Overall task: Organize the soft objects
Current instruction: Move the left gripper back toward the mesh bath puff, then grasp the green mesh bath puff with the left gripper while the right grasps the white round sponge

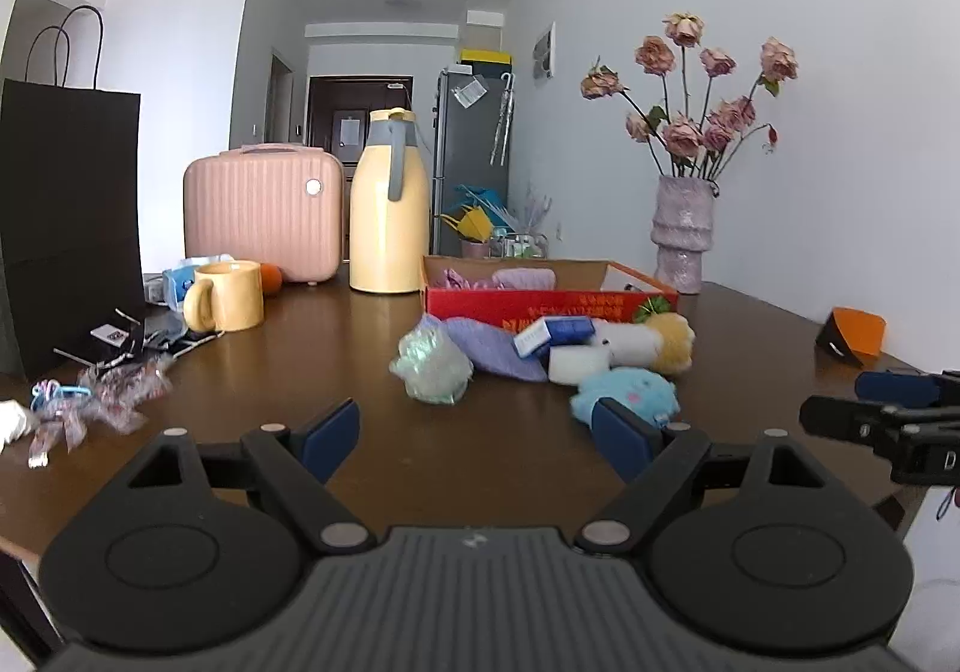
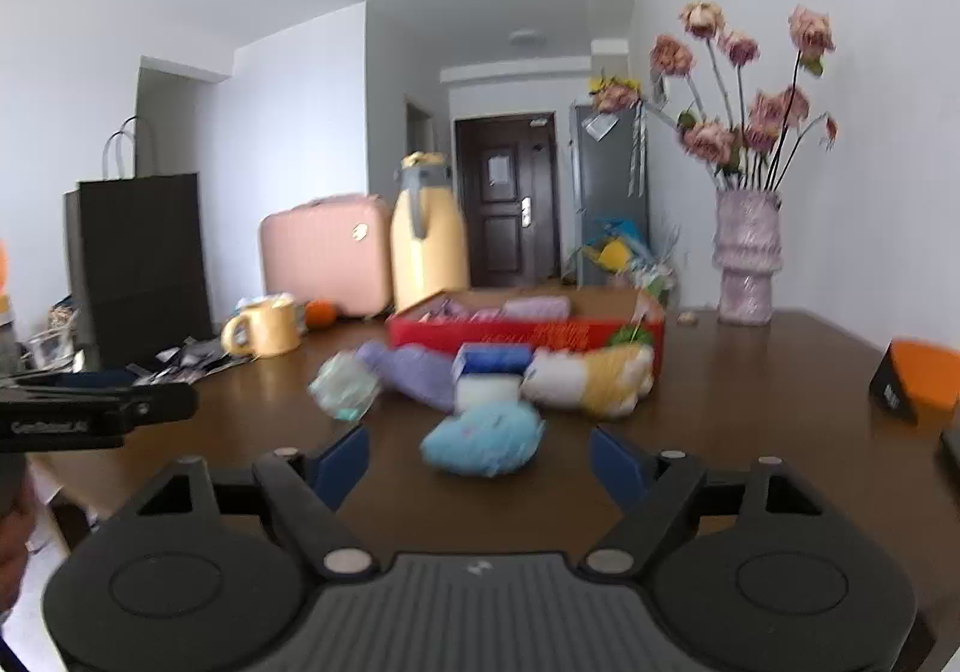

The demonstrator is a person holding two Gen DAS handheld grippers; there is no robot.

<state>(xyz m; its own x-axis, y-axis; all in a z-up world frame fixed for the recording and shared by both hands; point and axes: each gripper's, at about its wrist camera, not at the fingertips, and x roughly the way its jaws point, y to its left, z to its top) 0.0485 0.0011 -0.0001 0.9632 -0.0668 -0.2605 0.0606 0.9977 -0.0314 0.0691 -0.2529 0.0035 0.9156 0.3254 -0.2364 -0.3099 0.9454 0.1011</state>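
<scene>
the left tongs [image 1: 477, 435] are held released, jaws spread wide, nothing between them, above the brown table [image 1: 300, 372]. the right tongs [image 2: 480, 465] are likewise released and empty. just ahead of the right tongs a blue plush toy [image 2: 483, 441] is seen lying on the table; from the left tongs it is found ahead and to the right, partly hidden by a blue pad. beyond it, a white sponge [image 2: 486, 390], a purple cloth [image 2: 414, 375], a yellow-and-white plush [image 2: 594, 381] and a crinkled green bundle [image 2: 345, 387] are heaped together. behind the heap a red cardboard box [image 2: 528, 333] is set, with purple soft items inside.
</scene>
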